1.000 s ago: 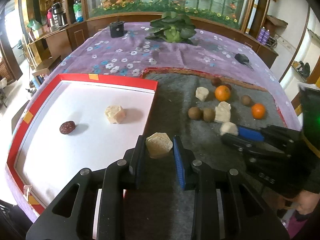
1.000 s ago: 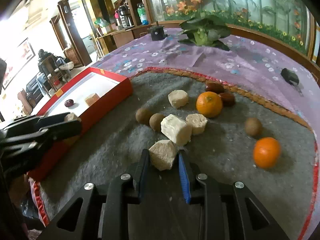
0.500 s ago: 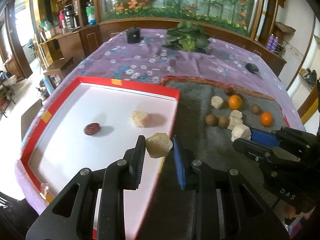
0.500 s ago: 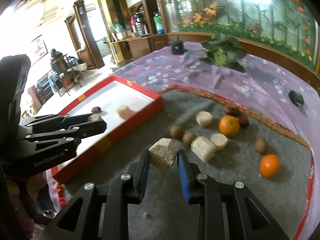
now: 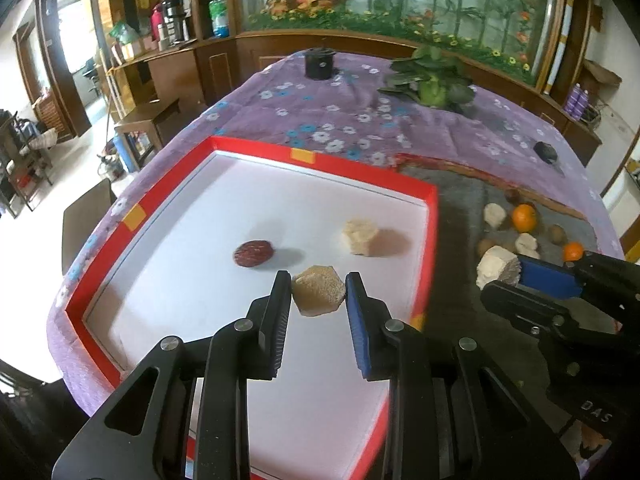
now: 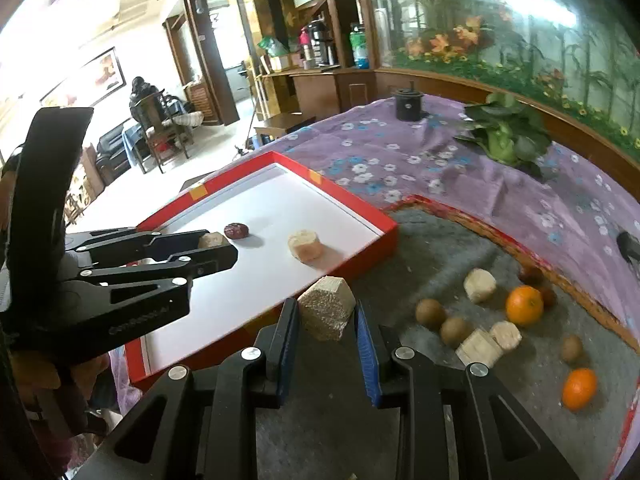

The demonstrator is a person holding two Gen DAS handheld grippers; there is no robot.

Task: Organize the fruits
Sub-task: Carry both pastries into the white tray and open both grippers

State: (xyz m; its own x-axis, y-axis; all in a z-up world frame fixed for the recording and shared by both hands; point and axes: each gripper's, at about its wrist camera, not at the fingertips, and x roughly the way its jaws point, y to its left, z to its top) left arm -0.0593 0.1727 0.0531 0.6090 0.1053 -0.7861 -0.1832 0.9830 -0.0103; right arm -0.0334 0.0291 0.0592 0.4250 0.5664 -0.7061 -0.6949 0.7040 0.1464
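Purple flower-printed cloth [image 5: 320, 120] covers the surface, with a grey felt mat [image 6: 460, 264] on its right part and a long planted glass tank behind in a wood-panelled room. On the left sits a shallow red-rimmed white tray [image 5: 430, 216] holding a dark red wrinkled fruit [image 5: 253, 253] and a pale yellowish chunk [image 5: 361, 236]. Oranges [image 6: 524, 306], brown kiwis [image 6: 430, 313] and more pale chunks lie loose on the mat. The left gripper [image 5: 318, 294] has its jaws pinching a tan faceted chunk [image 5: 318, 291] over the near part of the tray; a second ago it hung over the mat beside the rim. The right gripper [image 6: 326, 314] pinches a pale sandy block [image 6: 326, 312], now lifted and carried left, seemingly over the tray's near right rim, though the fisheye view makes that uncertain.
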